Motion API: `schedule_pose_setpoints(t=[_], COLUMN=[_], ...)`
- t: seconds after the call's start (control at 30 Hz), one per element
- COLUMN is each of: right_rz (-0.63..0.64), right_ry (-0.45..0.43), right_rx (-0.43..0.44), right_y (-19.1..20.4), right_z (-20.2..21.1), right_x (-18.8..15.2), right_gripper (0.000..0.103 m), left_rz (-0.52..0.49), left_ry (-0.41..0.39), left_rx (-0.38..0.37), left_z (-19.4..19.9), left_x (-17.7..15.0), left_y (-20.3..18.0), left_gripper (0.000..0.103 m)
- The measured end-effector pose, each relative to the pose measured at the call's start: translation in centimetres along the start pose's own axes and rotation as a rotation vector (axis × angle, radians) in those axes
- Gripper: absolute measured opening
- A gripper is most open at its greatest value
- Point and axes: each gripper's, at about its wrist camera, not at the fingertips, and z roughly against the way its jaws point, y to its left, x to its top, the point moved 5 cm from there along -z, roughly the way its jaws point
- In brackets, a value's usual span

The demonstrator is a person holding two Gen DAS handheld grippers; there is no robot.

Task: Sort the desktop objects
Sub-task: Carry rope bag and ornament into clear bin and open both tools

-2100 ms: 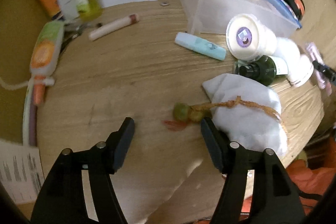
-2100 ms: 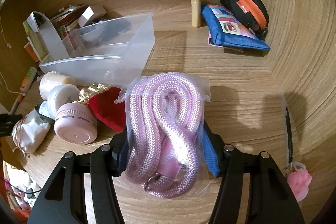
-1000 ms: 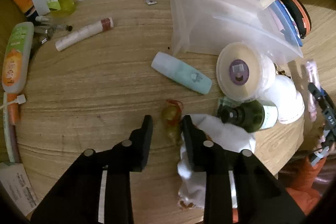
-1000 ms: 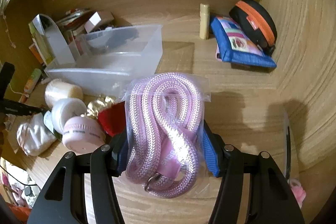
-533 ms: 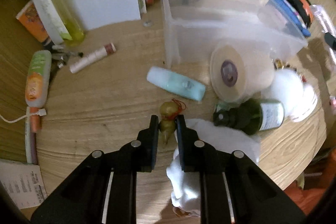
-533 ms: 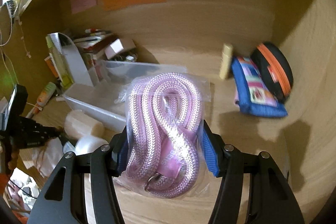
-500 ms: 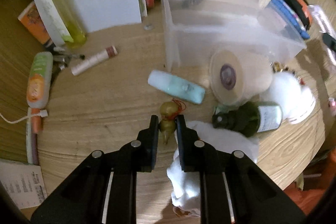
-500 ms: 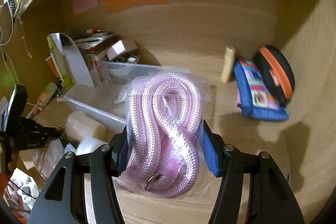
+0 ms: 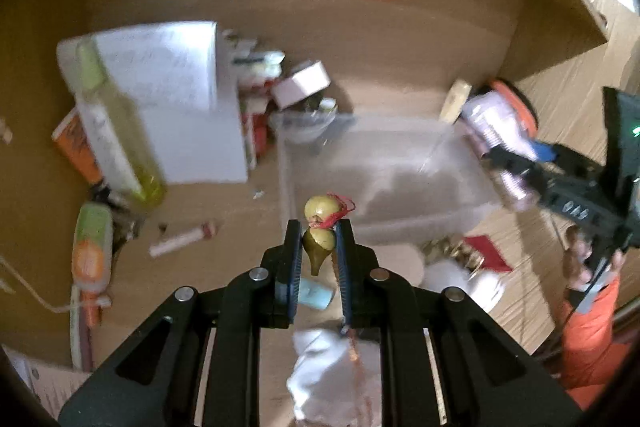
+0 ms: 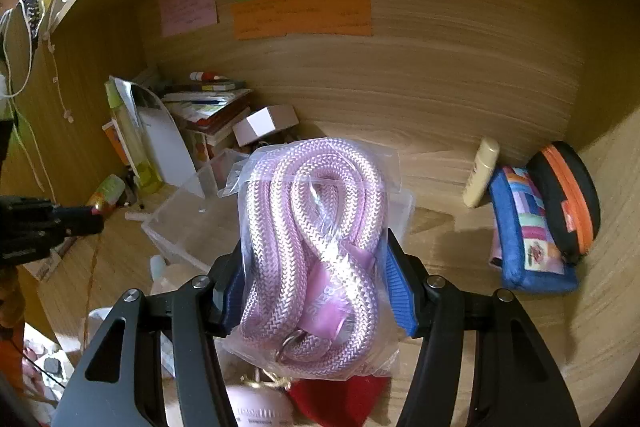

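My left gripper [image 9: 318, 233] is shut on a small yellow gourd charm [image 9: 320, 223] with red thread, held in the air in front of the clear plastic bin [image 9: 384, 183]. Its orange cord hangs down toward the white cloth pouch [image 9: 332, 375] below. My right gripper [image 10: 314, 255] is shut on a clear bag of coiled pink rope [image 10: 312, 247], held above the desk over the bin [image 10: 180, 215]. The right gripper also shows in the left wrist view [image 9: 516, 163], at the right beside the bin.
A white file holder [image 9: 176, 103], a yellow-green bottle [image 9: 116, 131] and boxes stand at the back left. Tubes [image 9: 182, 239] lie on the desk. Jars [image 9: 464, 279] and a red item [image 9: 488, 255] sit by the bin. A blue pouch [image 10: 528, 227] and black-orange case [image 10: 568, 195] lie at the right wall.
My left gripper closed on the gourd charm and lifted it off the desk toward the bin. My right gripper rose with the rope bag and moved over the bin.
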Motion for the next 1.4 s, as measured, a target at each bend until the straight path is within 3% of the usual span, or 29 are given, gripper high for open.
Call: schedule_pose_setpoints(t=[0.3,0.5,0.67,0.77,1.13,1.3,1.4], right_rz=[-0.012,-0.019,-0.024,-0.013,0.057,0.039,0.046], right_ry=[0.026,0.076,0.127,0.148,0.225,0.229,0.243], right_rx=[-0.008,-0.004,0.006,0.000,-0.008,-0.031,-0.021], right_y=[-0.1,-0.4,-0.6,-0.7,0.5,0.4,0.6], right_z=[-2.6,-5.5,-7.8,-8.9,-11.1,-11.2,-11.3], right_x=[1.2,1.1,0.0,-0.7,-2.8,-2.9,-3.0], right_gripper=[0.055,0.055,0.055,0.055,0.056,0.060,0.067], left_rz=[-0.006,-0.034,-0.052,-0.058,-0.183,-0.168,-0.142], left_ry=[-0.011,0.065,0.204,0.249,0.331,0.355,0.363], left_rx=[-0.011,0.001,0.031,0.039,0.058,0.041,0.015], left_z=[-2.9,-7.4,-12.1,-13.4,-14.2,-14.1,-13.6], left_x=[4.7,7.1,5.9,5.2,2.2,1.8,1.8], left_y=[-2.1,-3.4,-3.1,-2.7,-3.3,-2.7,-2.3], left_gripper=[0.016,0.016,0.016,0.016,0.016,0.016,0.030])
